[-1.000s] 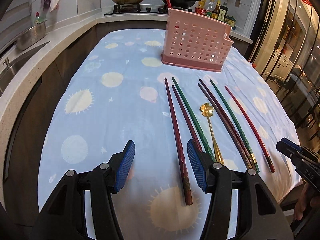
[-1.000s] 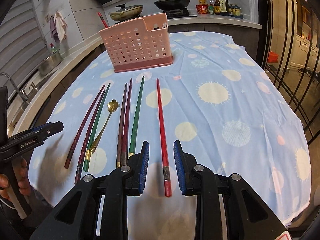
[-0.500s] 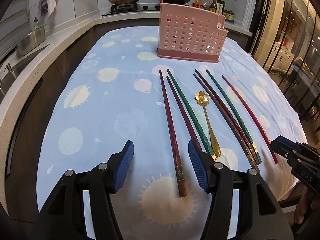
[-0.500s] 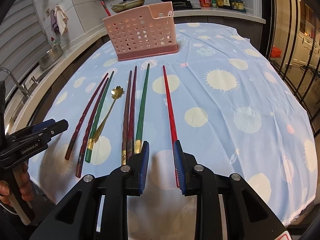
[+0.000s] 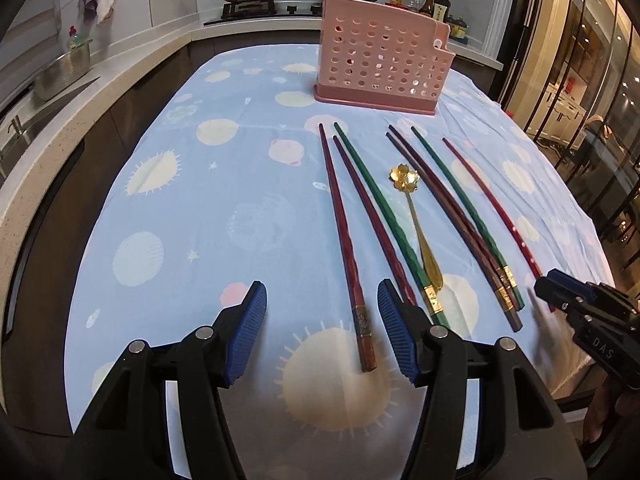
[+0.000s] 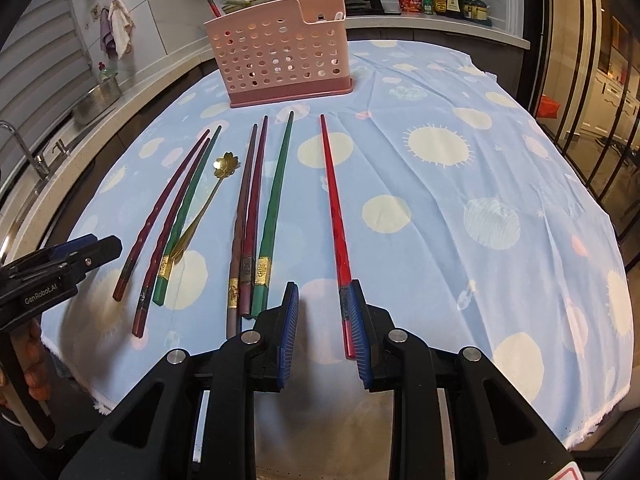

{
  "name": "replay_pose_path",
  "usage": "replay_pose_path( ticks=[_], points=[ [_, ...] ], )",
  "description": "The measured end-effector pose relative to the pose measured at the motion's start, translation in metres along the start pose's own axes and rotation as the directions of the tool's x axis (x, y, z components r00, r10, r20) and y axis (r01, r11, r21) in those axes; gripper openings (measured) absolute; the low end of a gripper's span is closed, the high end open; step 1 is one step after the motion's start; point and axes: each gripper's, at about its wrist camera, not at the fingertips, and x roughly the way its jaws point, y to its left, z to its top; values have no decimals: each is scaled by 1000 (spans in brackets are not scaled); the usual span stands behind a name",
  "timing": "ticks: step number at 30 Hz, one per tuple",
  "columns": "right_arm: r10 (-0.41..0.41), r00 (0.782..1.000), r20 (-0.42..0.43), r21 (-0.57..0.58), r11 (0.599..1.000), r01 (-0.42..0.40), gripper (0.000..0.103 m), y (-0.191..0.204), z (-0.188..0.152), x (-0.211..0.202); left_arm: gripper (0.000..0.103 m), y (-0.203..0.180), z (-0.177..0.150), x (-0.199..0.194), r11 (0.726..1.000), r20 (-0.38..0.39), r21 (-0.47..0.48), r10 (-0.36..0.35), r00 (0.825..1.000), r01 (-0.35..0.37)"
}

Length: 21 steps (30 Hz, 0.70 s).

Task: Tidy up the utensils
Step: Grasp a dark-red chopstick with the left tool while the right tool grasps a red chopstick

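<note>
Several chopsticks lie side by side on the blue patterned cloth (image 5: pixel 180 220), red, green and brown, with a gold flower spoon (image 5: pixel 416 216) among them. My left gripper (image 5: pixel 322 292) is open, and the butt of the leftmost dark red chopstick (image 5: pixel 348 248) lies between its fingers, untouched. My right gripper (image 6: pixel 323 288) stands open with a narrow gap. The bright red chopstick (image 6: pixel 334 208) ends just inside its right pad (image 6: pixel 356 320). A pink perforated basket (image 6: pixel 280 64) stands at the far end, also seen in the left wrist view (image 5: pixel 380 68).
The left gripper (image 6: pixel 100 248) shows at the left in the right wrist view, held by a hand. The right gripper (image 5: pixel 560 296) shows at the right in the left wrist view. A counter with sink (image 5: pixel 48 80), stove, pans and bottles rings the table. Glass doors stand to the right.
In the right wrist view the bright red chopstick's end has gone from mid-gap to beside the right pad. Both views have tipped slightly, showing more of the table's near part. Jaw gaps look unchanged.
</note>
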Motion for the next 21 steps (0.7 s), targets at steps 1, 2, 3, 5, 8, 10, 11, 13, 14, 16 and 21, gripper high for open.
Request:
replay_pose_path(
  ticks=[1, 2, 3, 5, 8, 10, 11, 13, 14, 16, 21],
  points=[
    [-3, 1000, 1, 2, 1000, 3, 26, -1, 0, 0, 55, 0, -2, 1, 1000, -4, 2, 1, 1000, -1],
    [-5, 1000, 1, 7, 1000, 5, 26, -2, 0, 0, 55, 1, -4, 3, 1000, -10, 3, -2, 1000, 2],
    [-4, 1000, -4, 11, 1000, 4, 26, -3, 0, 1, 55, 1, -5, 4, 1000, -14, 6, -3, 1000, 3],
    [-7, 1000, -12, 20, 1000, 7, 26, -6, -2, 3, 54, 1, -8, 6, 1000, -20, 13, -3, 1000, 3],
    [-6, 1000, -15, 27, 1000, 6, 26, -9, -4, 5, 53, 0, -10, 9, 1000, -29, 18, -3, 1000, 4],
    [-8, 1000, -14, 24, 1000, 8, 26, -10, -5, 4, 52, -1, -12, 11, 1000, -30, 21, 0, 1000, 0],
    [-8, 1000, -14, 25, 1000, 8, 24, -10, -5, 4, 51, -2, -12, 10, 1000, -28, 25, 1, 1000, 0],
    [-9, 1000, -13, 29, 1000, 9, 22, -11, -5, 4, 47, -3, -13, 10, 1000, -28, 26, -5, 1000, 6],
    [-9, 1000, -11, 30, 999, 10, 20, -12, -6, 4, 41, -3, -13, 10, 1000, -28, 26, -11, 1000, 11],
    [-12, 1000, -9, 30, 999, 12, 18, -13, -7, 3, 35, -3, -15, 9, 1000, -30, 24, -16, 999, 17],
    [-21, 1000, 0, 33, 999, 21, 9, -16, -10, 2, 21, -2, -18, 7, 999, -30, 14, -40, 999, 41]
  ],
)
